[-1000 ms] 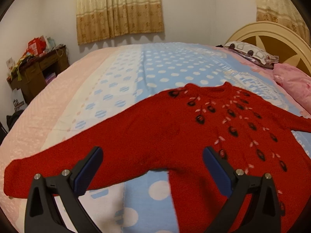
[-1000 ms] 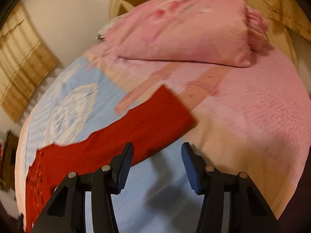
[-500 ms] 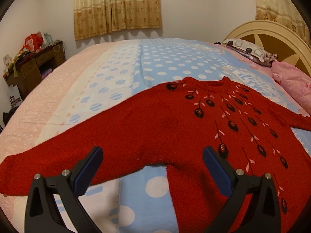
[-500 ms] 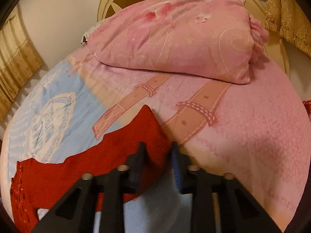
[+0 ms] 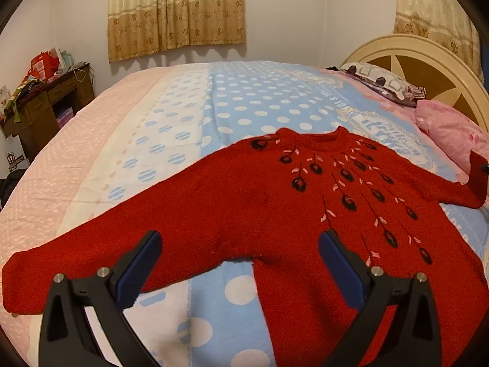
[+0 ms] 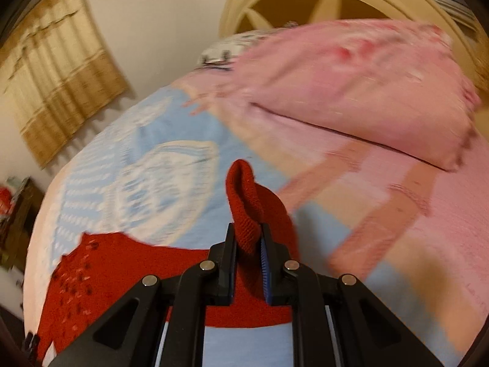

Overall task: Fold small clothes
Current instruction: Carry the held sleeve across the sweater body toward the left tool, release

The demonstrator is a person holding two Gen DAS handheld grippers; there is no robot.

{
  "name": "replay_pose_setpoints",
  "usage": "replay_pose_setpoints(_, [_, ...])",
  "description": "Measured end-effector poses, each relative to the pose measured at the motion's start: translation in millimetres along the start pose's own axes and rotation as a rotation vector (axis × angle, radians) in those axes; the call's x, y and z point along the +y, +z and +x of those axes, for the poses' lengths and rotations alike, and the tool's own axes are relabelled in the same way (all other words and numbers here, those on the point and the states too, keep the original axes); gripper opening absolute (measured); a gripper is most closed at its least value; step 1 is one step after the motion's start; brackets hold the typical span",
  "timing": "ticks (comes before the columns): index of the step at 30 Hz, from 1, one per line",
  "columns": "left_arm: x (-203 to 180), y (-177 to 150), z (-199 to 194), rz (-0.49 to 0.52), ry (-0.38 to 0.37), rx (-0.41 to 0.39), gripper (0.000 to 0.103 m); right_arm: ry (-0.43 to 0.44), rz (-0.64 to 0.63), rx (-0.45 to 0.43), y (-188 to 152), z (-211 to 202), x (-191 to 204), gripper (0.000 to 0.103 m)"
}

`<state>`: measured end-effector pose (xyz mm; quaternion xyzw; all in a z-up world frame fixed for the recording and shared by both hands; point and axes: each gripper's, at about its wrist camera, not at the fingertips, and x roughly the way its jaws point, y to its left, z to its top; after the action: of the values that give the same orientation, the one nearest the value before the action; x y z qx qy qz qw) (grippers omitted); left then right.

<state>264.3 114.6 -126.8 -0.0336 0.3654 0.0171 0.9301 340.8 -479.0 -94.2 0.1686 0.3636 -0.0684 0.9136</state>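
A red knit sweater (image 5: 244,202) with black and pink leaf motifs lies flat, front up, on the bed, sleeves spread. My left gripper (image 5: 238,263) is open and empty, hovering over the sweater's left underarm. My right gripper (image 6: 248,244) is shut on the cuff of the sweater's right sleeve (image 6: 244,195) and lifts it off the bed; the cuff sticks up between the fingers. In the left wrist view that raised cuff (image 5: 476,174) shows at the far right edge.
The bed (image 5: 171,128) has a pink, white and blue dotted cover. A pink pillow (image 6: 351,82) lies by the cream headboard (image 5: 421,58). A patterned pillow (image 5: 379,82) lies behind. A cluttered wooden desk (image 5: 42,107) stands at the left wall.
My right gripper closed on the right sleeve cuff and has lifted it off the bed. My left gripper stayed open and drifted slightly over the sweater.
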Motion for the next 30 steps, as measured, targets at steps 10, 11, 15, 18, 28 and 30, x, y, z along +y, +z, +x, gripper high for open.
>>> replay_pose_setpoints(10, [1, 3, -15, 0.014, -0.040, -0.013, 0.103, 0.192, -0.177, 0.050, -20, -1, 132, 0.013])
replay_pose_setpoints(11, [1, 4, -16, 0.016, -0.040, -0.017, 0.103, 0.216, -0.195, 0.054, -24, -2, 149, 0.013])
replay_pose_setpoints(15, [1, 8, -19, 0.029, -0.046, -0.020, 0.103, 0.292, -0.249, 0.071, -39, -2, 195, 0.013])
replay_pose_setpoints(18, [-5, 12, -23, 0.064, -0.046, -0.031, 0.103, 0.337, -0.290, 0.094, -54, 2, 226, 0.013])
replay_pose_setpoints(28, [0, 23, -23, 0.005, -0.123, -0.011, 0.103, 0.400, -0.358, 0.162, -104, 25, 276, 0.013])
replay_pose_setpoints(30, [-1, 23, -22, -0.009, -0.139, -0.007, 0.103, 0.406, -0.369, 0.169, -114, 29, 282, 0.013])
